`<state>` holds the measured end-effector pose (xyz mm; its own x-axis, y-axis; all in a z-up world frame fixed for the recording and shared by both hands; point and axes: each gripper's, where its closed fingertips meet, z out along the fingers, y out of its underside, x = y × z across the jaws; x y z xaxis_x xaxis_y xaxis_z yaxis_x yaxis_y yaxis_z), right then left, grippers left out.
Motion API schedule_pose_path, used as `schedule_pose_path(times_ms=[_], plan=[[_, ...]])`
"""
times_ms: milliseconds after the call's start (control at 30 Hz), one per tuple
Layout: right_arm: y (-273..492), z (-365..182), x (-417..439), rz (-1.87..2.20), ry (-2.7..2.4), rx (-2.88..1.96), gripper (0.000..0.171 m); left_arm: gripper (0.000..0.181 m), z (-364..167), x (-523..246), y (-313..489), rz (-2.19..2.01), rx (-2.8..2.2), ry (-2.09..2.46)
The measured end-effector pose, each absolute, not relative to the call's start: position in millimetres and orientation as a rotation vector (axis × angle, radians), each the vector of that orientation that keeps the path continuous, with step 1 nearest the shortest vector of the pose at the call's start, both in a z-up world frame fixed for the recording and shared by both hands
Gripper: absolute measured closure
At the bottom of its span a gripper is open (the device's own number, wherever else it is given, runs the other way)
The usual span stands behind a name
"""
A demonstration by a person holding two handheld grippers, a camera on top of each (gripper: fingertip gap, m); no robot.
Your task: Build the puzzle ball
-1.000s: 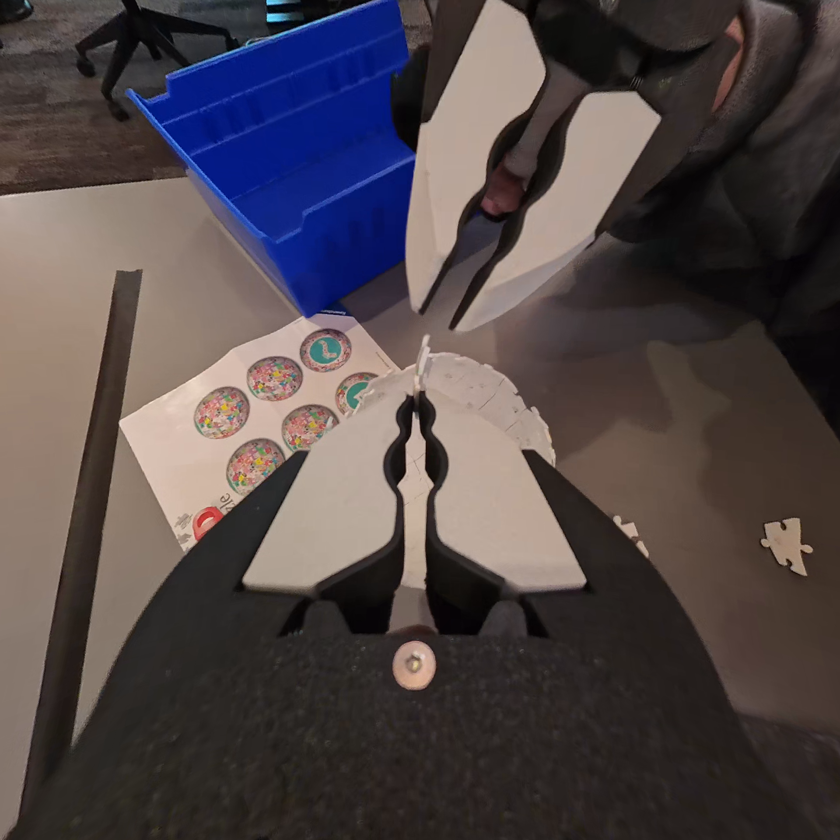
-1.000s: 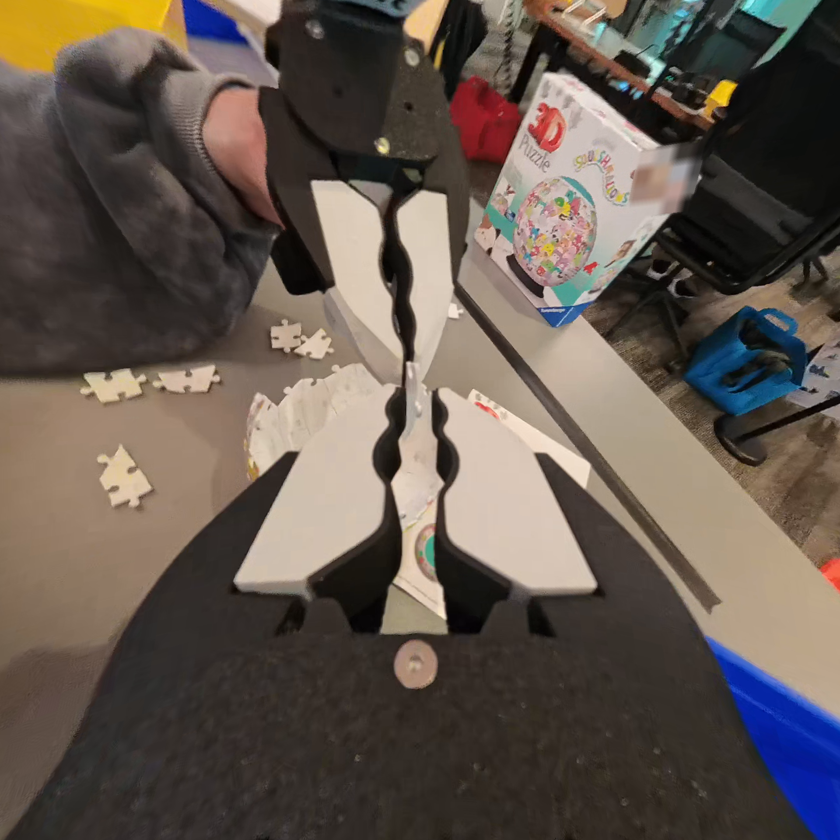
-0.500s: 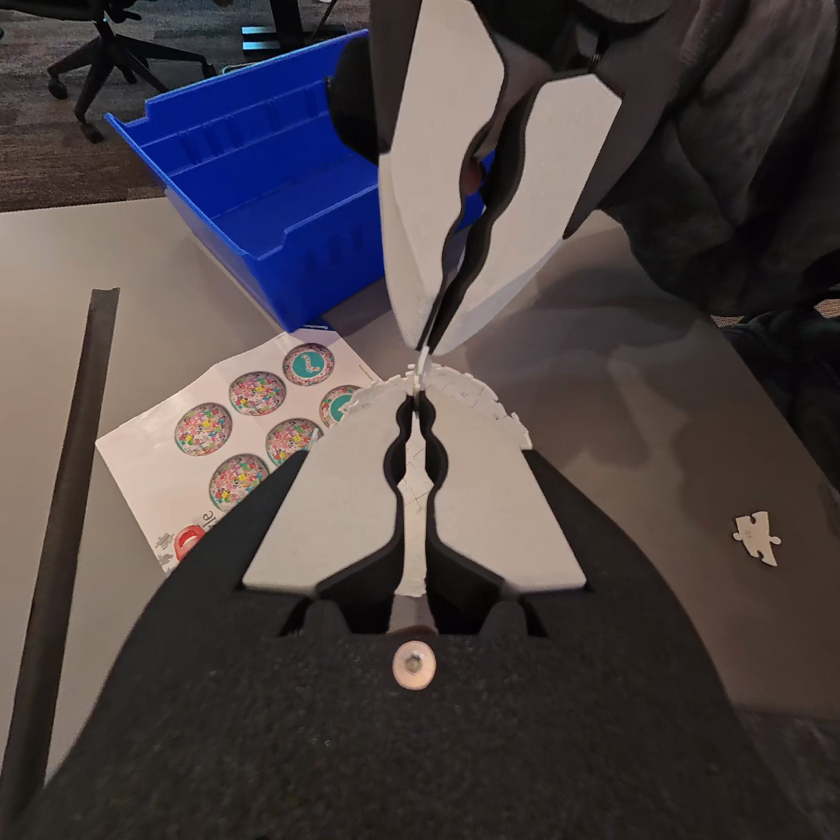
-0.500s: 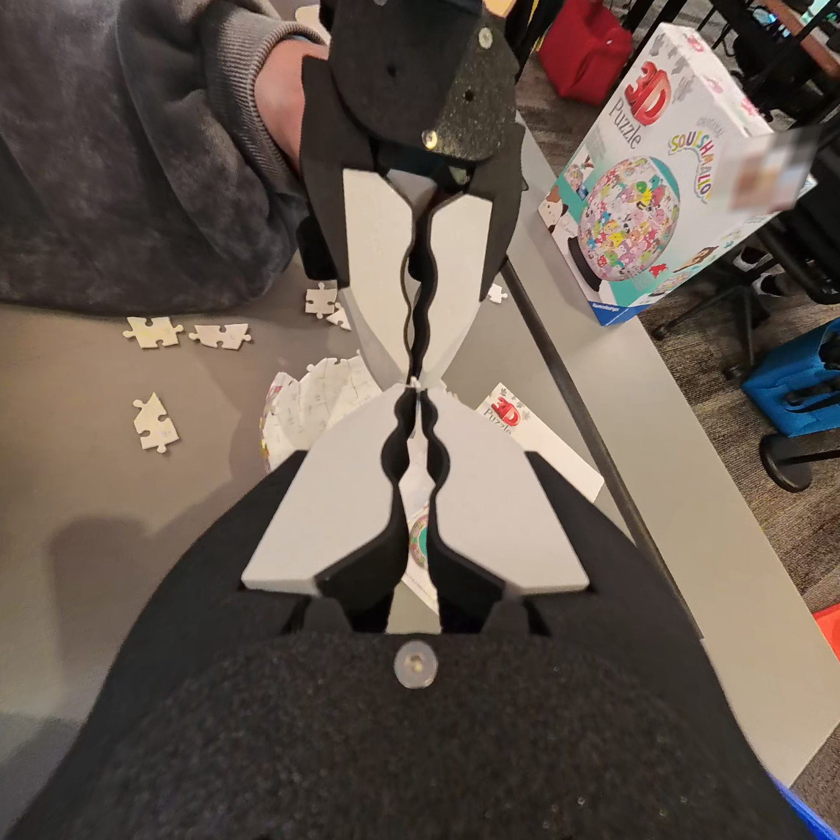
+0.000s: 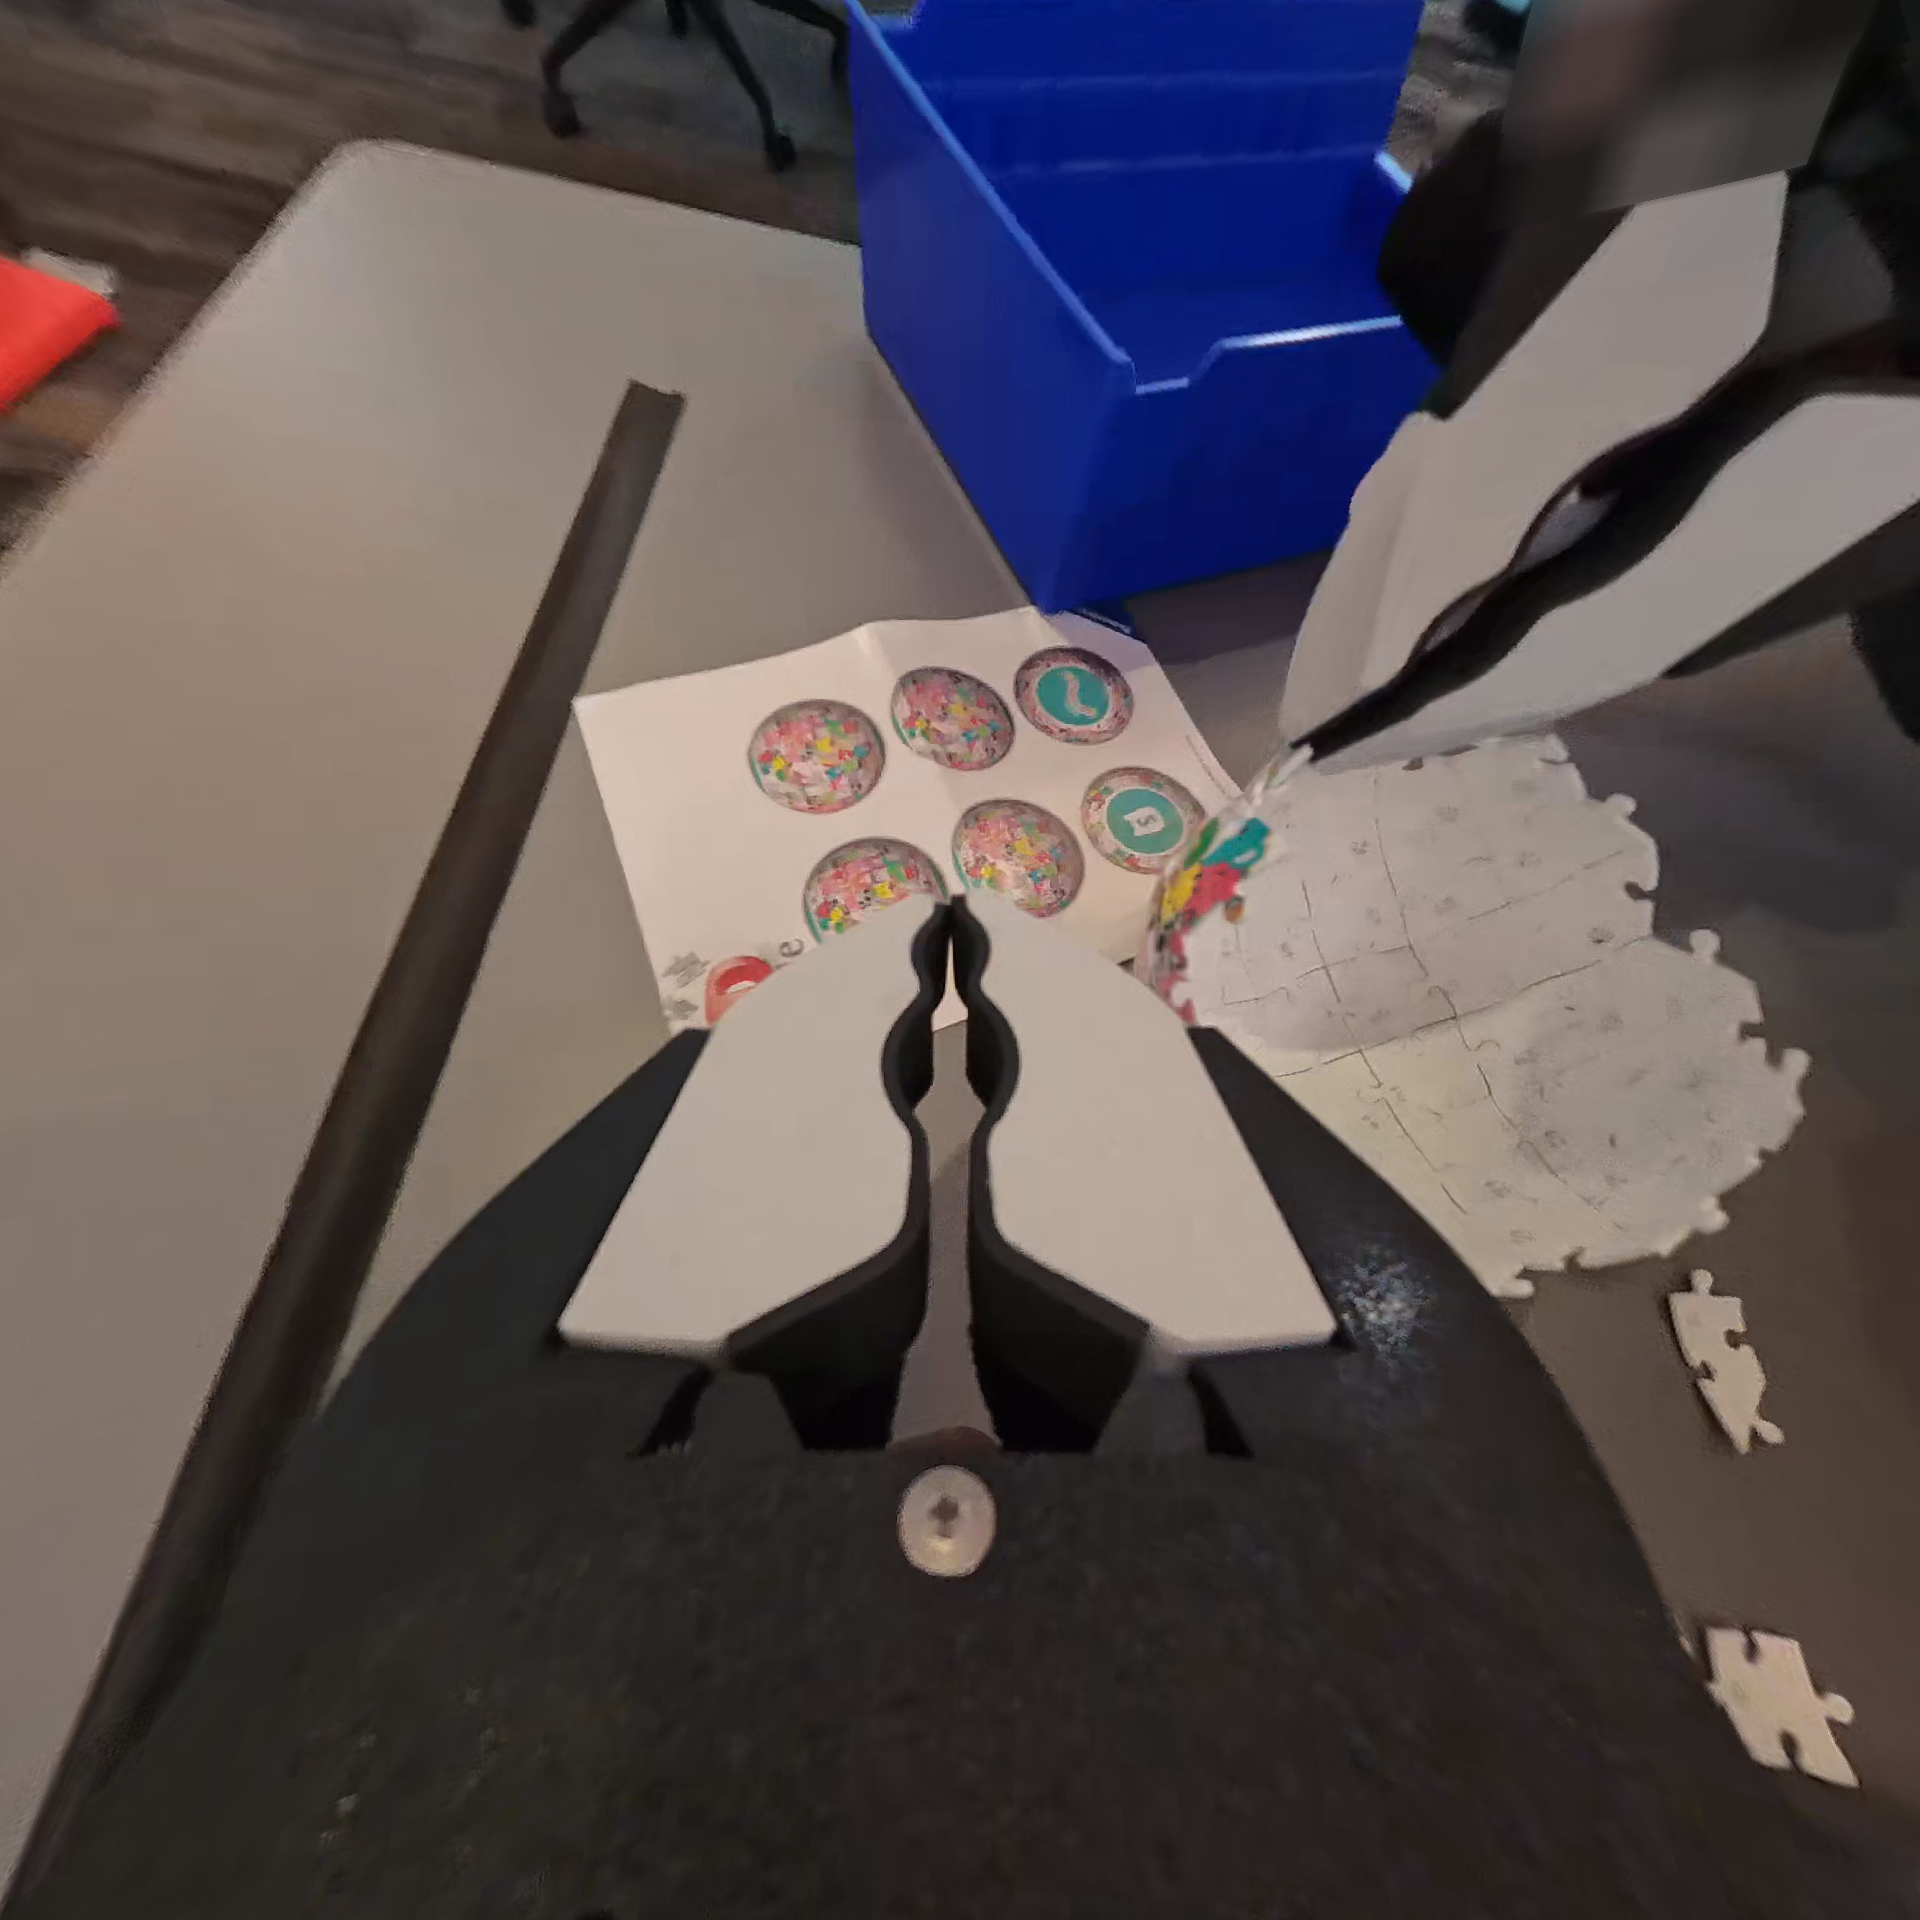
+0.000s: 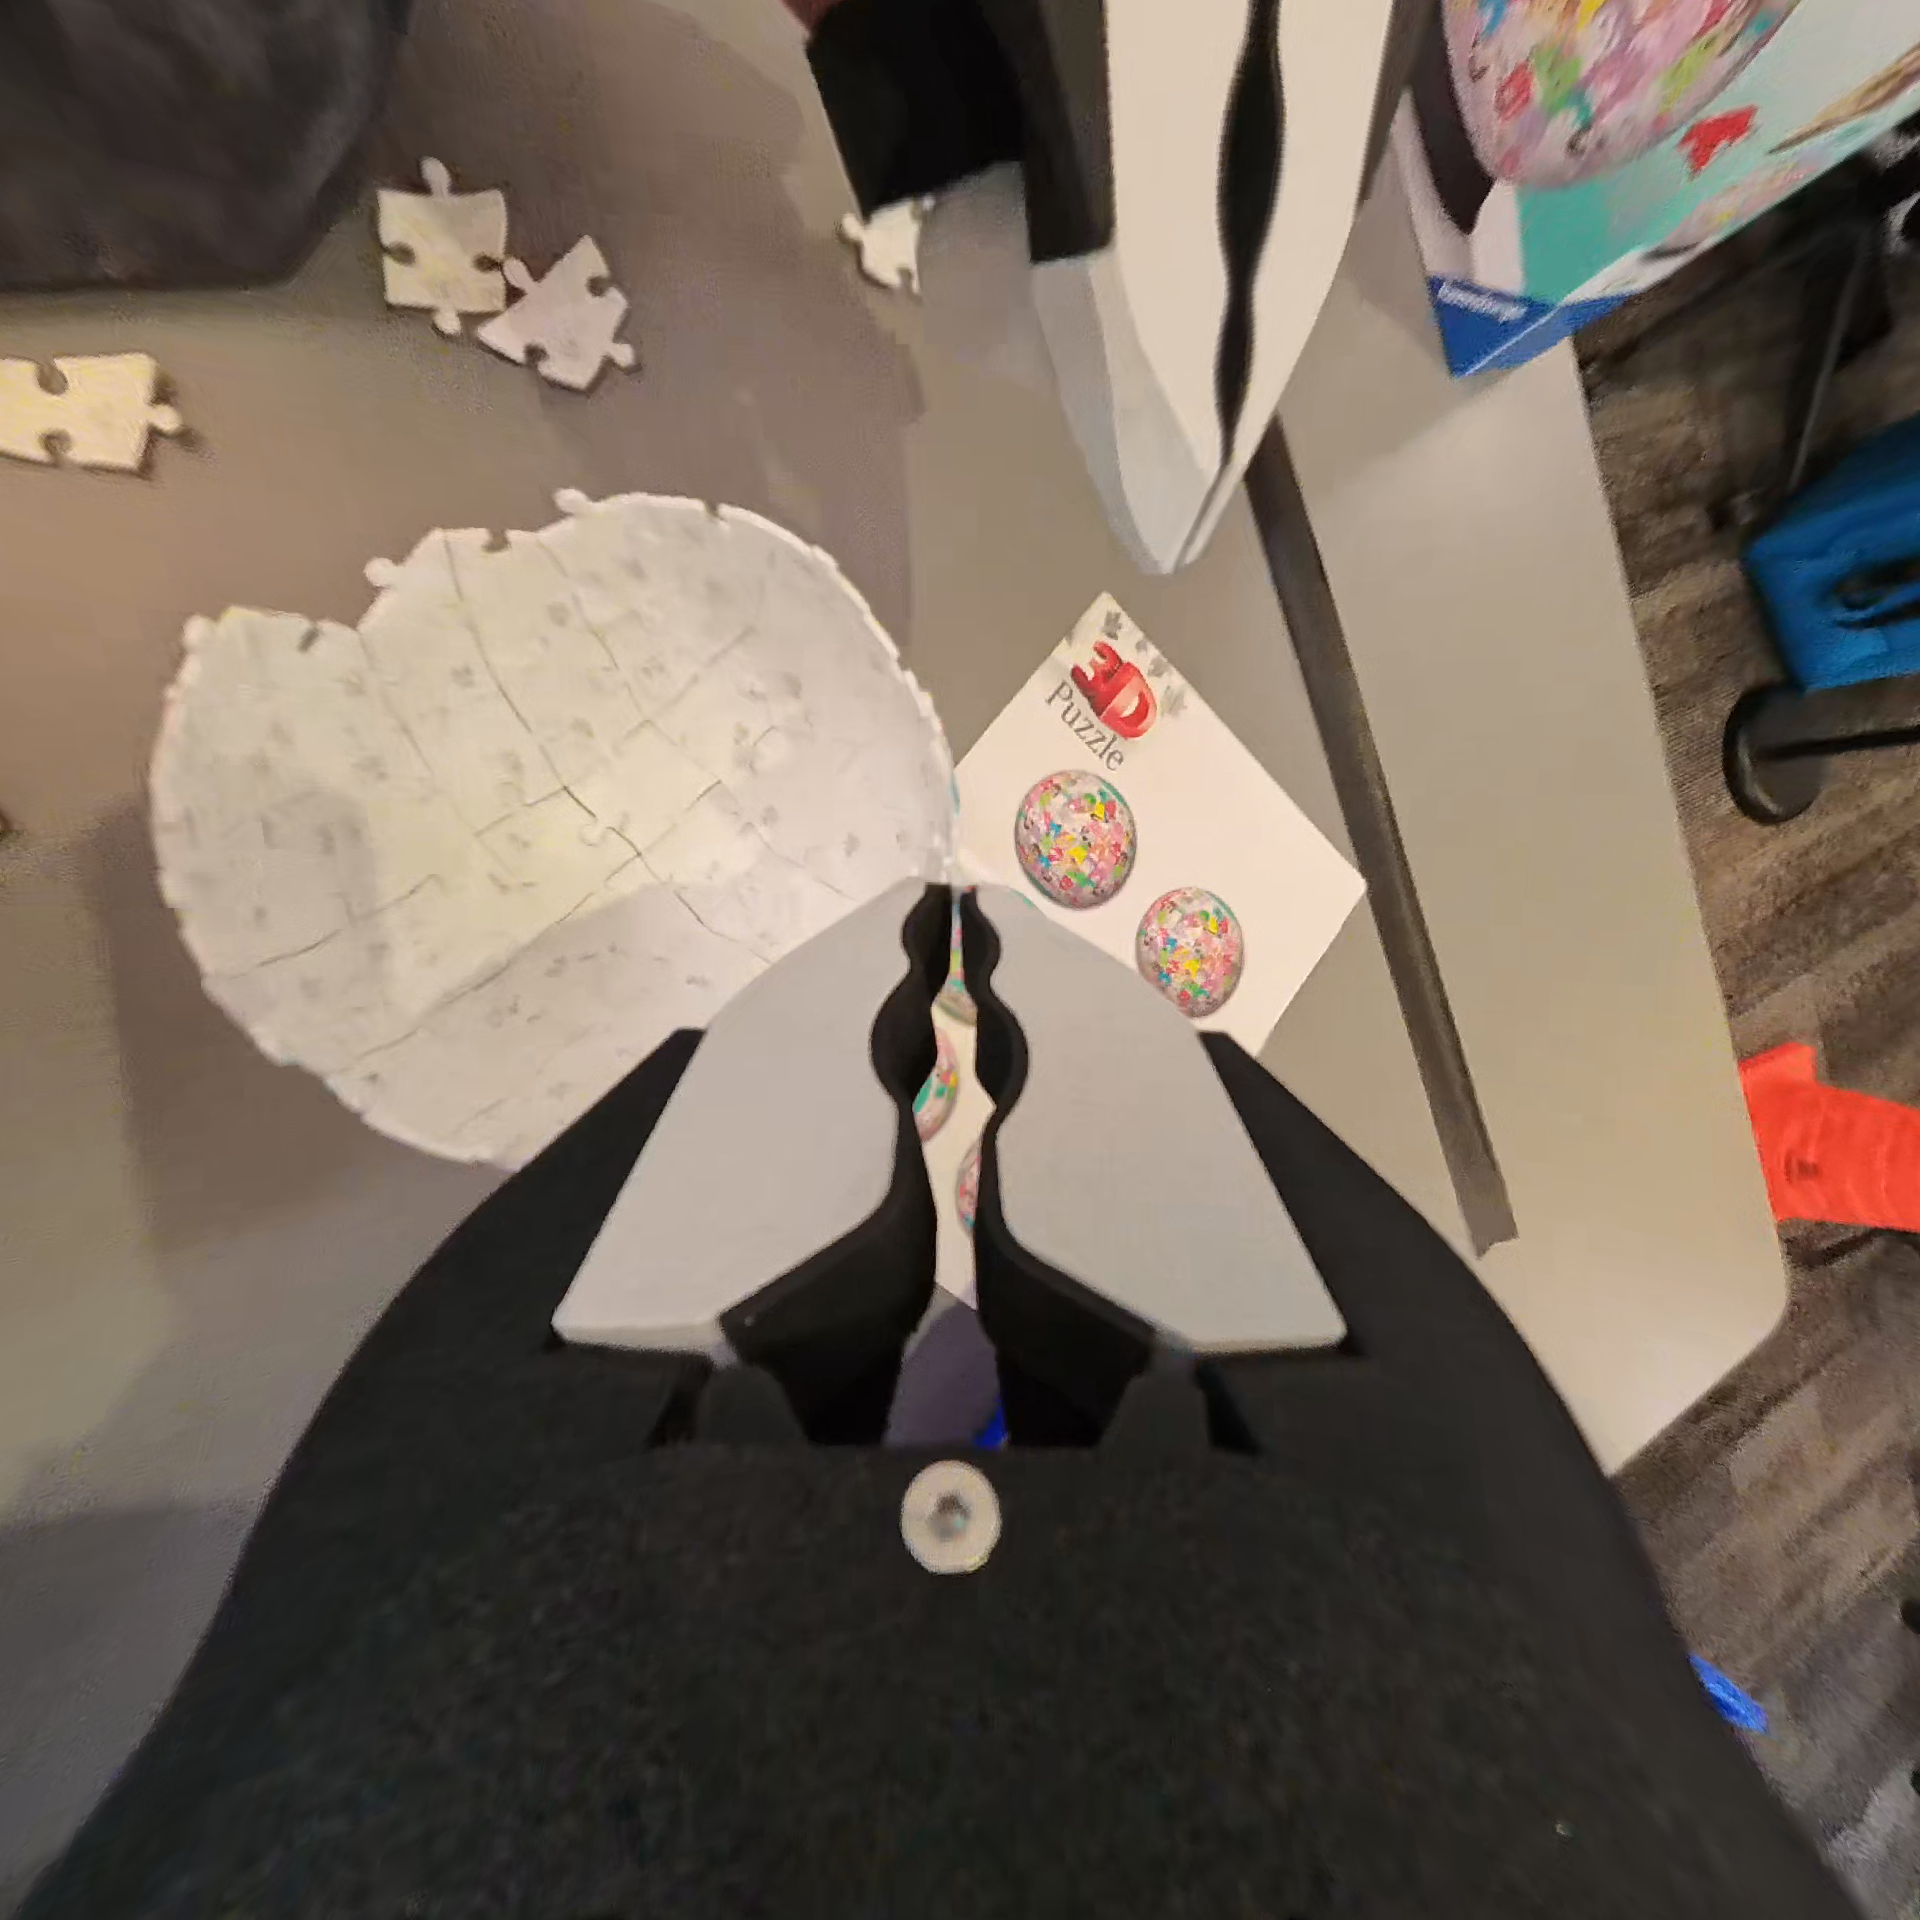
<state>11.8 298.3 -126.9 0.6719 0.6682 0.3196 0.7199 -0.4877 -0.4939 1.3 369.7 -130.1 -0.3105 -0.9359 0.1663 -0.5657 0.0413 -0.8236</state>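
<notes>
Grey table (image 6: 582, 436), both jaws closed, empty.

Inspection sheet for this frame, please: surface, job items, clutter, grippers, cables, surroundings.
Surface: grey table, with a dark strip running along it.
Job's things: half-built ball, white inside facing up; loose pieces scattered face-down; instruction sheet lying flat beside the ball.
Clutter: puzzle box at the table edge; blue bin behind the sheet.
Grippers: left gripper has its fingers closed with nothing between them, above the sheet; right gripper has its fingers closed at the ball's rim, apparently pinching it.
Cables: nothing seen.
Surroundings: chair base and a red item on the floor.
</notes>
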Motion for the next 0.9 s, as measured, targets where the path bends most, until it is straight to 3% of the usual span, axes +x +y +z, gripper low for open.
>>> schedule_pose_path(times_ms=[500,900], plan=[[300.0,-140.3,9.2,-0.083,-0.942,-2.337,0.170,0.181,-149.6,26.3,310.2,-1.732,-1.325,2.241],[301.7,-140.9,10.1,-0.108,-0.934,-2.282,0.170,0.181,-143.2,20.2,303.9,-1.796,-1.266,2.274]])
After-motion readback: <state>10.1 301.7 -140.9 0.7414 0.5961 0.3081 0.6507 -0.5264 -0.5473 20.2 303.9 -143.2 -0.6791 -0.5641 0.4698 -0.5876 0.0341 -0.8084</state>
